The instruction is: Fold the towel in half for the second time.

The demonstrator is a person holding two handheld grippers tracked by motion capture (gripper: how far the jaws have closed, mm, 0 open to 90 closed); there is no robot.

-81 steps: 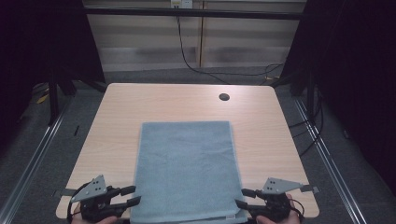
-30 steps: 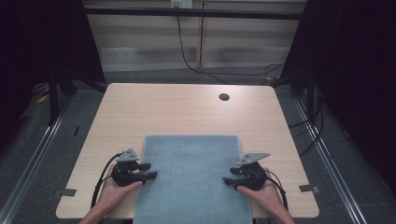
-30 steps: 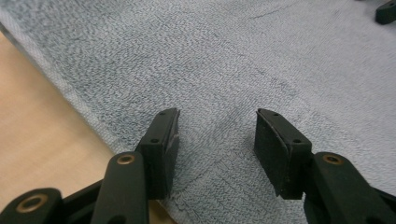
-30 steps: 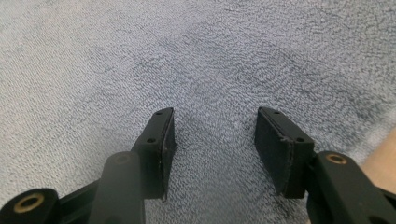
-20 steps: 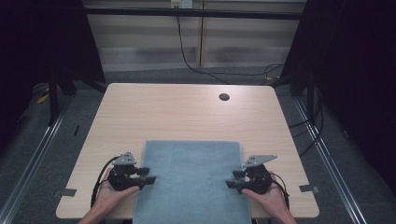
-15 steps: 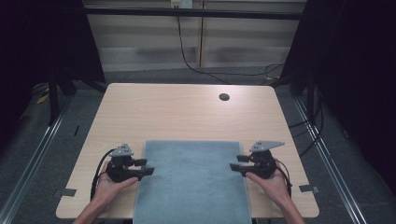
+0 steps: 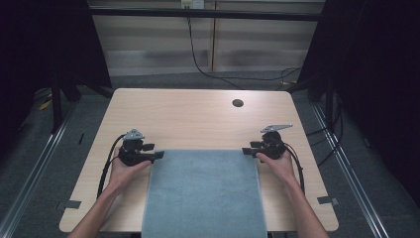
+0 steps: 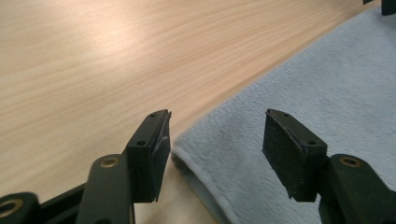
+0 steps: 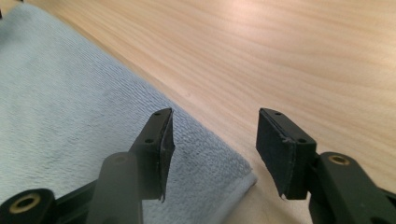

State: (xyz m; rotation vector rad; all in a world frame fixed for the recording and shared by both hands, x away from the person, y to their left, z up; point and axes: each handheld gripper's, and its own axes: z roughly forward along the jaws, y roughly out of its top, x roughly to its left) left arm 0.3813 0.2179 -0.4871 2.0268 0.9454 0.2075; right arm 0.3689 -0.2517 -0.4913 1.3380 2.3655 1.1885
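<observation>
A: Where does the towel [image 7: 203,191] lie right now?

B: Flat on the tabletop [image 7: 193,119], in the near middle, with its near edge running off the near side. Its far edge lies straight across between the two hands.

A: And the hand-held grippers?

B: The left hand-held gripper [image 7: 157,155] sits at the towel's far left corner, the right hand-held gripper [image 7: 245,150] at the far right corner. Both have just been opening, and their jaws stand apart. In the left gripper view the corner [image 8: 187,154] lies on the wood between the pads, which don't press on it. It's the same in the right gripper view, where the corner [image 9: 243,177] lies flat below the gap.

A: So what could go wrong from here?

B: I'd judge the fold is laid and released. The main risk is a pad [image 8: 156,154] snagging the terry pile as the hands draw away, since the left pad stands just beside the folded edge. That would drag the corner and skew the far edge.

A: Anything else?

B: If another fold is meant, a shallow bite could catch only the top layer, and the layers would split apart on lifting. Uneven pulls from the two hands would also twist the cloth.
</observation>
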